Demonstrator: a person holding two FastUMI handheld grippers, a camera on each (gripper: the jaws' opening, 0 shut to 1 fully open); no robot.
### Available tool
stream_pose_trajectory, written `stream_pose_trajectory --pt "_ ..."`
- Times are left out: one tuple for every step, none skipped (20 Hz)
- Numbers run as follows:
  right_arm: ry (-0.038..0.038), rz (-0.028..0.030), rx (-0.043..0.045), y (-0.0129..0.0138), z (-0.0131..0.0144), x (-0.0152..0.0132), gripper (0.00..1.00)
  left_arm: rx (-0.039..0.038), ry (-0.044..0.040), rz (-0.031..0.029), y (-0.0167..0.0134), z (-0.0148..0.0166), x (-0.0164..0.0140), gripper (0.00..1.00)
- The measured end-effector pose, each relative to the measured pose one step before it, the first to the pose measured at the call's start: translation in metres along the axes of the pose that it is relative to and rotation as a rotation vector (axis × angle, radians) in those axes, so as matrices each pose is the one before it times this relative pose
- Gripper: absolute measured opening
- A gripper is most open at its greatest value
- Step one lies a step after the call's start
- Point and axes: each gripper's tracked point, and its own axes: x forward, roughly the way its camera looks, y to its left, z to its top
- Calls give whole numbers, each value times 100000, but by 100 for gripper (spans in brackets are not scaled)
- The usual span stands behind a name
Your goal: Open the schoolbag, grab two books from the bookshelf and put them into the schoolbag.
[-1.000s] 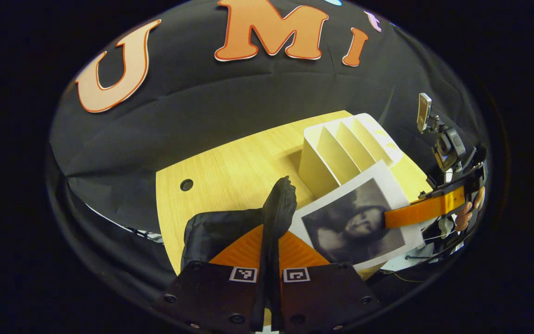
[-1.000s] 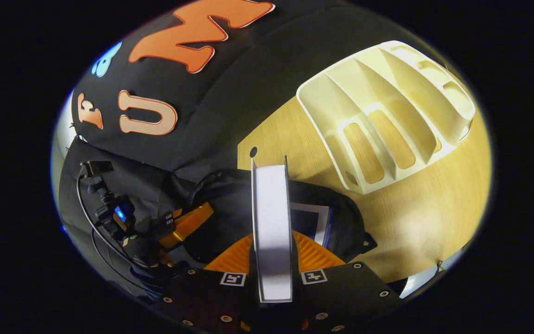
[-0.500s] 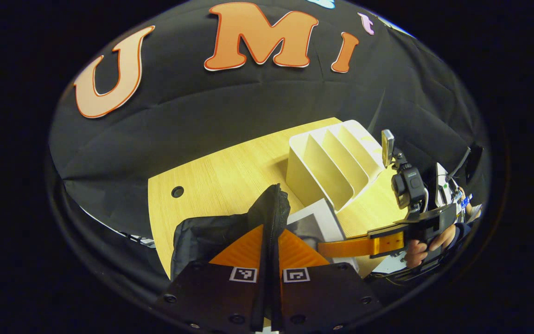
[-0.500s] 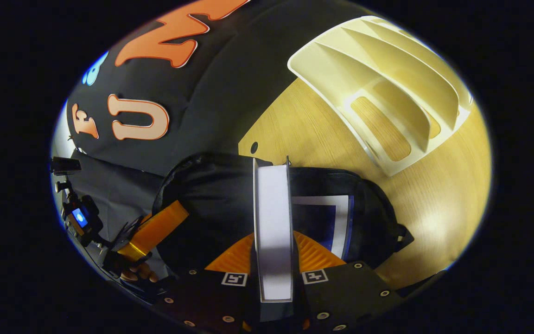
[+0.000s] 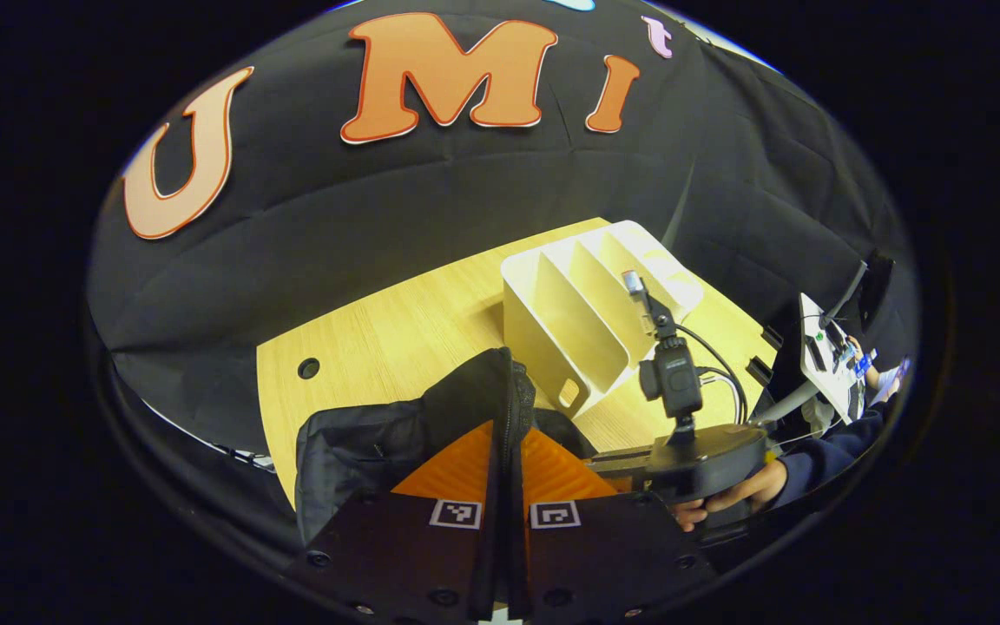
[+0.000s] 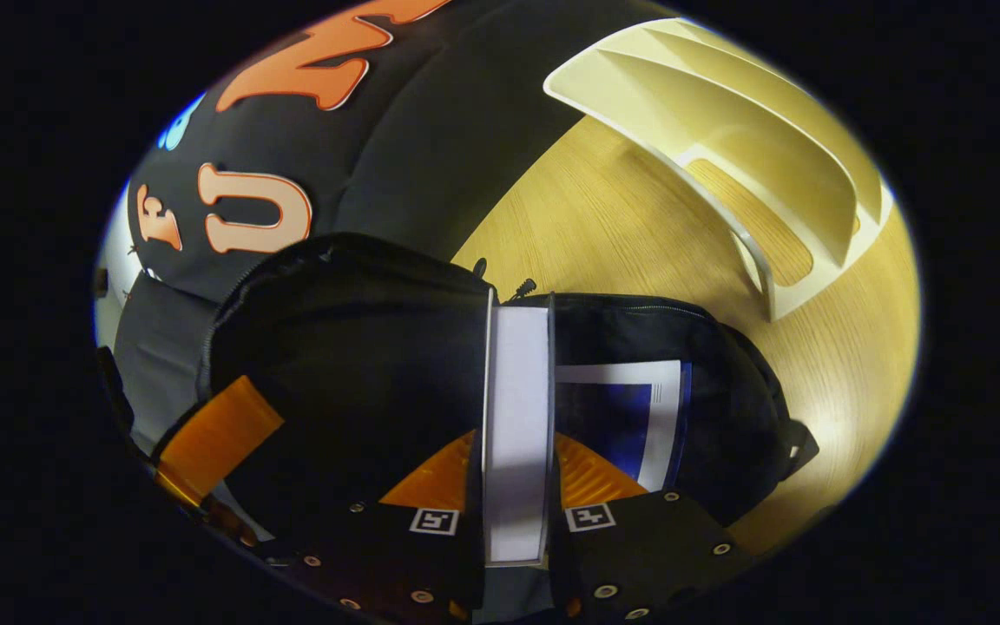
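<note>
Right hand-held gripper (image 6: 515, 486) clamps a book (image 6: 515, 434) edge-on inside the schoolbag (image 6: 352, 347), centre frame; left hand-held gripper (image 5: 507, 486) pinches the bag's flap (image 5: 500, 399) upright.

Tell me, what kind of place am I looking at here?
Probably a staged recording booth, not a home: black cloth wall behind a pale wooden desk, with only a white slotted bookshelf and a black fabric schoolbag laid out.

Light wooden table (image 5: 396, 321) — round hole (image 5: 308, 368) near its edge
</note>
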Motion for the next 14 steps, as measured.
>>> stream_pose_trajectory --pt "1917 -768 377 85 -97 281 32 -1277 -68 597 201 -216 -57 7" --pt "1359 -2528 -639 -283 -429 -44 33 -1717 -632 -27 93 183 -137 6" --pt "1872 -5182 -1790 -935 -287 -50 38 -559 -255 580 431 -247 117 7" --pt "1724 -6089 -3109 -1134 -248 -325 43 -174 113 826 447 -260 201 6" --pt "1813 -5392 -2844 -1029 -139 -300 53 498 454 203 104 -455 109 6" --pt "1608 -5782 -2730 -1413 -320 -272 57 -249 566 -17 -22 -394 300 6" --pt "-669 -2448 -3154 -703 240 -766 43 -48 121 -415 -293 -290 153 6" --pt "-623 558 -1460 -164 207 -597 63 -496 -86 -34 -230 -75 272 7" --pt "-650 1766 -538 168 397 -254 66 -789 105 823 -119 -380 151 6" --pt "113 929 -577 -86 240 -510 68 -533 340 1536 -9 -216 376 7" --pt "409 39 -1114 -386 122 -922 72 -718 430 1307 -192 -337 23 7" --pt "-1081 -915 -2477 -365 556 -1070 74 -821 339 1119 -318 -238 28 7" --pt "-2217 -801 -3123 -460 907 -1204 79 -874 116 1287 -345 -130 -42 12" --pt "-2694 -653 -3586 -433 1047 -1283 81 -1329 -200 1054 -542 -8 56 16"
